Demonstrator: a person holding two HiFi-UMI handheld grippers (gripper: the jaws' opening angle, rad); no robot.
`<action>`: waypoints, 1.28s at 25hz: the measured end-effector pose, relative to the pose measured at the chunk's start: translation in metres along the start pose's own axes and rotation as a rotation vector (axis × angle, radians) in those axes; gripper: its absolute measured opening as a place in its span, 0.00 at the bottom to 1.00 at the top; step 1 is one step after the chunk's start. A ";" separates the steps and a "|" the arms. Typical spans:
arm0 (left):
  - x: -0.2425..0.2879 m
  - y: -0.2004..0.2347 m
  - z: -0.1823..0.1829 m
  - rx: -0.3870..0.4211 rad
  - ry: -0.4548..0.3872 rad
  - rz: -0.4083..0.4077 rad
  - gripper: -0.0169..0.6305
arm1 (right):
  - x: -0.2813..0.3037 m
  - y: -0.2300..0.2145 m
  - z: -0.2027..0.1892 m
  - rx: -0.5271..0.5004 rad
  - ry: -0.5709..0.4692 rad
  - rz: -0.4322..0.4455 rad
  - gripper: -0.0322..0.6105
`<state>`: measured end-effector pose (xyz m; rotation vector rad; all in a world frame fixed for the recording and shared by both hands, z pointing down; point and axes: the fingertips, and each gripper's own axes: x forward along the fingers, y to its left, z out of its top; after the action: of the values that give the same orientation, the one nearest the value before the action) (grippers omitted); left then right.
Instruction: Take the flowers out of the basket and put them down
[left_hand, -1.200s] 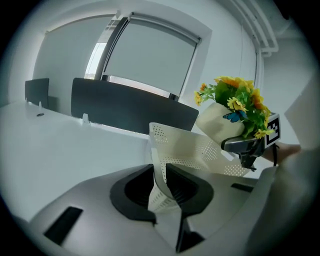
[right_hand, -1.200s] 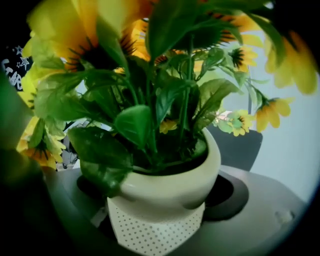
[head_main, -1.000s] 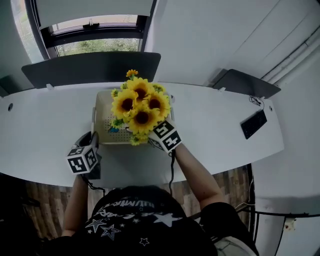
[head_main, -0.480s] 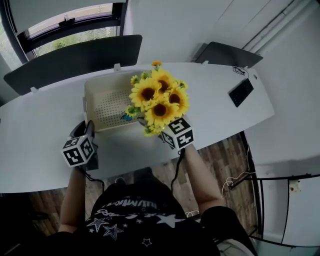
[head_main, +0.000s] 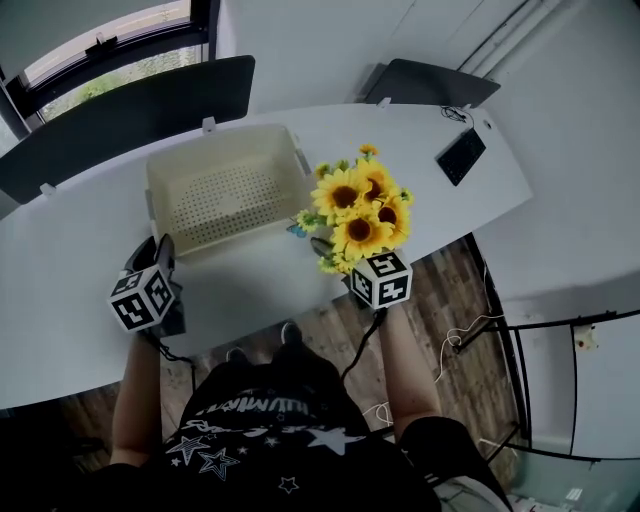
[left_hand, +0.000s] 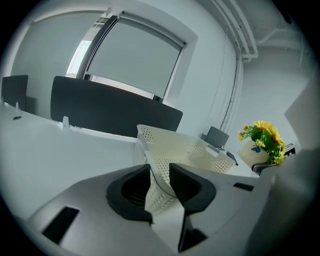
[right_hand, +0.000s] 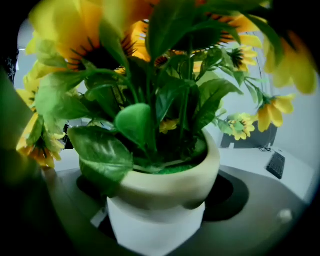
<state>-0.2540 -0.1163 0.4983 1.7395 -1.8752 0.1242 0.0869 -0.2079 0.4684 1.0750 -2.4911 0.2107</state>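
Our right fingers (right_hand: 225, 195) clamp the flowers' (head_main: 362, 205) pot (right_hand: 160, 220), out of the basket (head_main: 235, 228) and over the table (head_main: 260, 290); only setting it down remains. Our left fingers (left_hand: 192, 187) have just been opening, with the basket corner loose between them.

Bare table (head_main: 245, 288) lies open near the front edge; the basket (head_main: 215, 195) blocks the middle.

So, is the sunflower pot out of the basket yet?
Out. The right claw grips the sunflower pot clear of the basket, to its right in the head view; the basket is empty.
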 end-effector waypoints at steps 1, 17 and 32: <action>0.001 0.004 0.001 0.000 0.000 0.004 0.19 | 0.000 -0.005 -0.005 0.011 0.003 -0.016 0.88; -0.039 0.023 0.018 0.148 -0.231 0.216 0.20 | 0.030 -0.022 -0.106 0.069 0.118 0.016 0.88; -0.026 -0.046 -0.093 0.136 0.017 0.079 0.16 | 0.043 -0.034 -0.159 0.103 0.212 0.045 0.88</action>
<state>-0.1792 -0.0595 0.5500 1.7466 -1.9643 0.3020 0.1349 -0.2121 0.6289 0.9815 -2.3363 0.4476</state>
